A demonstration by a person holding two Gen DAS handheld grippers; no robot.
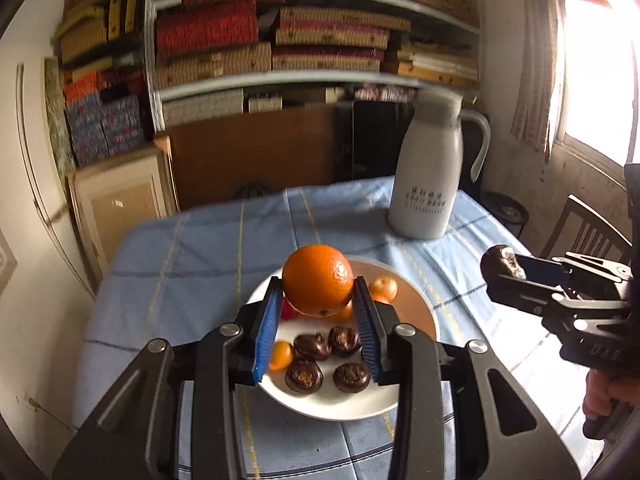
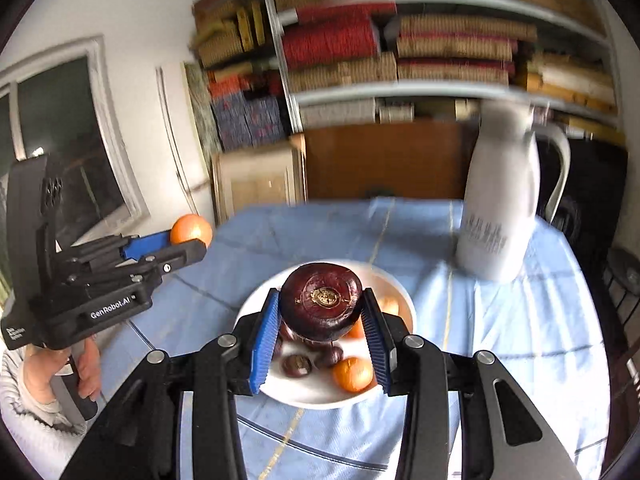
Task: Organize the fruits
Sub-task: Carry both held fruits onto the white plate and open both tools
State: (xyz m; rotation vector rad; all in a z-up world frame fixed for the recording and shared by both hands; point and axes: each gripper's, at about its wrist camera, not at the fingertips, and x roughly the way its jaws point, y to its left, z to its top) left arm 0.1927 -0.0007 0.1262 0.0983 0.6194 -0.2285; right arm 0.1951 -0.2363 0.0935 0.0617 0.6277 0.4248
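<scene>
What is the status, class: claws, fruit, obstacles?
Left claw grips orange. Right claw grips chestnut. Both above plate. Nothing blocking.

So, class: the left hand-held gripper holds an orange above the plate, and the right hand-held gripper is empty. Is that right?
One part is wrong. The right hand-held gripper is not empty: the right wrist view shows it shut on a dark water chestnut. The left hand-held gripper does hold an orange above the plate.

The shelves (image 2: pixel 440 40) at the top of the right wrist view are smeared by blur. The jug (image 2: pixel 500 192) lettering is unreadable. The orange (image 1: pixel 318 280) hides fruit behind it on the plate (image 1: pixel 416 312). The chair (image 1: pixel 588 228) is cut off at the right edge.
</scene>
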